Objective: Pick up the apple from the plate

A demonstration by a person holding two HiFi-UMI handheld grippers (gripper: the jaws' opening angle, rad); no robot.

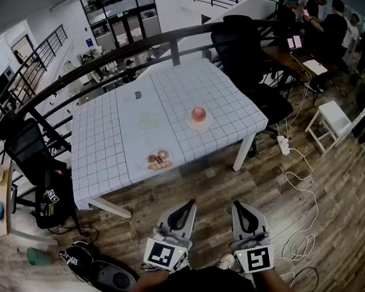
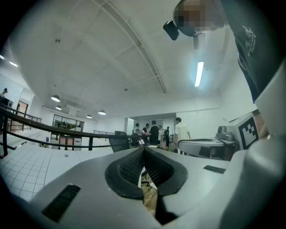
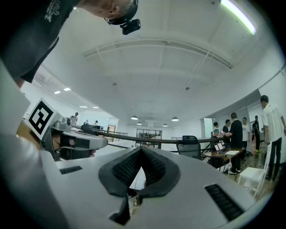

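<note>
In the head view a red apple (image 1: 198,114) sits on a small white plate (image 1: 199,123) right of centre on the white gridded table (image 1: 123,125). Both grippers hang low over the wooden floor, well short of the table's near edge. My left gripper (image 1: 191,203) and my right gripper (image 1: 237,204) are side by side, each shut with nothing between its jaws. In the left gripper view the left gripper's tips (image 2: 144,148) meet, and in the right gripper view the right gripper's tips (image 3: 141,148) meet too. Neither gripper view shows the apple.
A plate of food (image 1: 159,159) lies near the table's front edge, and a pale ring-shaped item (image 1: 148,121) sits mid-table. Black office chairs (image 1: 245,47) stand around the table. A white stool (image 1: 330,120), floor cables (image 1: 297,183), bags (image 1: 101,270) and several people (image 1: 324,18) surround it.
</note>
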